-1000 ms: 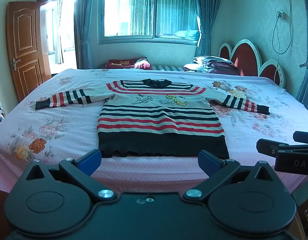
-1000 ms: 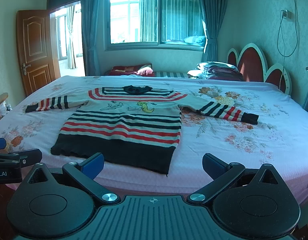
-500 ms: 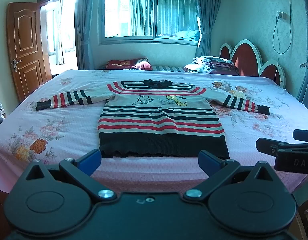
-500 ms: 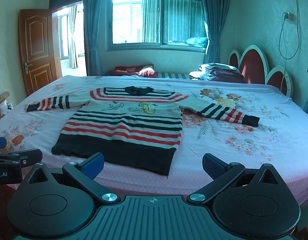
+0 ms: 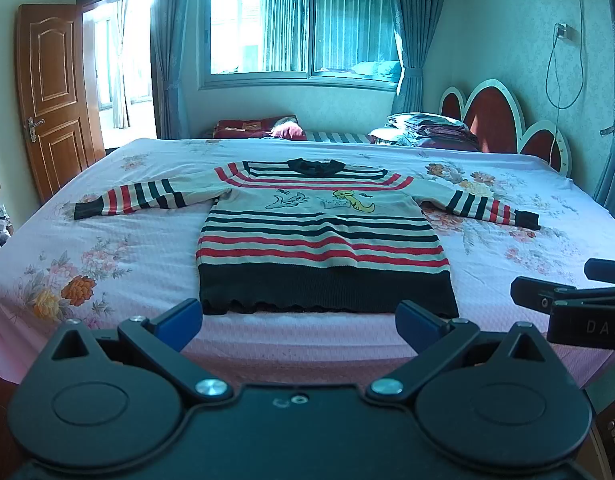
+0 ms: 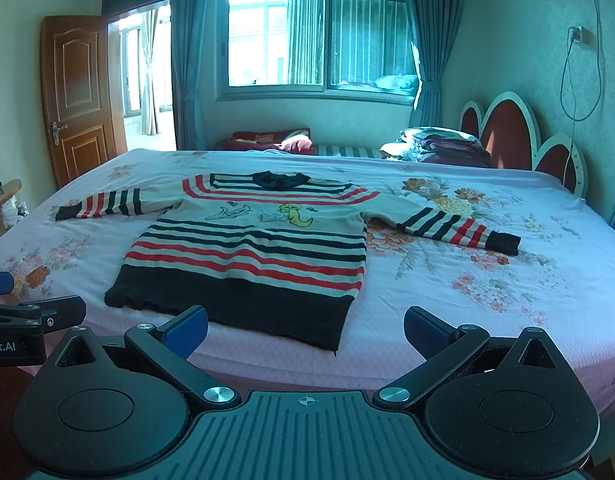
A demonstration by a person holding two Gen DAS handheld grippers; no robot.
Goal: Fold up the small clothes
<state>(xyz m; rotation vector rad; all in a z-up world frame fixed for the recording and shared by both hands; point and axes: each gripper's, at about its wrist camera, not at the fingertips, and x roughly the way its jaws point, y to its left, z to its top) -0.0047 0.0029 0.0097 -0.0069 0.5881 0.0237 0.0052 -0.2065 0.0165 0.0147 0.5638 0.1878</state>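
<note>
Sweater (image 5: pixel 323 236) lies flat & face-up on the bed (image 5: pixel 107 248), both sleeves spread out, hem toward you; nothing folded yet. Left wrist view first: vs a sec ago the frame has barely crept, sweater sits a touch lower, so you've eased fwd a little but no contact — task hasn't really begun. Your left gripper (image 5: pixel 298 322) has its blue pads wide apart, holding nothing, hem centred at 12 o'clock just beyond the tips. Right gripper's fingers poke in at 3 o'clock, off the cloth. This view gives you the left cuff (image 5: pixel 85 211) at 10 o'clock & the hem square-on. Right wrist view: camera has tipped/risen slightly over the last sec, more window on top, garment same spot. Right gripper (image 6: pixel 305 330) also spread, empty, aimed at the hem's right corner (image 6: pixel 331 340) near 12 o'clock. What this view adds: right sleeve (image 6: pixel 447 226) clear at 2 o'clock, angled down toward you, cuff well apart from the body. Left gripper's side shows at 9 o'clock. Prob next: sleeves in first.
</note>
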